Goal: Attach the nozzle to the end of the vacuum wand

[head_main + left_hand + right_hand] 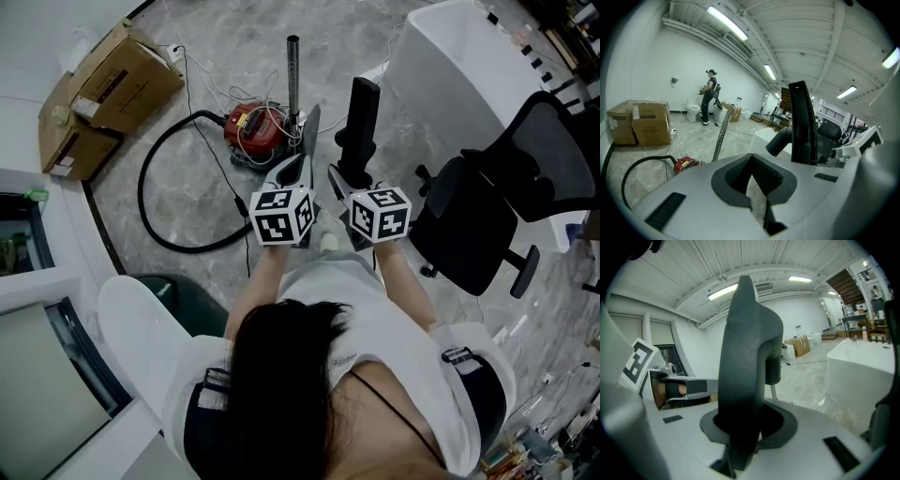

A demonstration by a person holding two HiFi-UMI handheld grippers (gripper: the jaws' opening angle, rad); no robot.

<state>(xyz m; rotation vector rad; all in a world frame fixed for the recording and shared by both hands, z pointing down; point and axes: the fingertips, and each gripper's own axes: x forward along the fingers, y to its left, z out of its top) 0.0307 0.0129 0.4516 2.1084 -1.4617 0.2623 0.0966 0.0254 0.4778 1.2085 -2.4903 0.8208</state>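
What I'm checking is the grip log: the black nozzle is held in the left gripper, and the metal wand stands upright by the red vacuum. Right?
No. The black nozzle is held in the right gripper, as the right gripper view shows; the left gripper is shut on nothing. The metal wand does stand upright by the red vacuum.

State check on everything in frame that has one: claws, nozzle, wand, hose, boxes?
left claw: shut, empty.
right claw: shut on nozzle.
nozzle: held upright, not on the wand.
wand: standing by the red vacuum, top end bare.
hose: looped on the floor, one end at the red vacuum.
cardboard boxes: closed.
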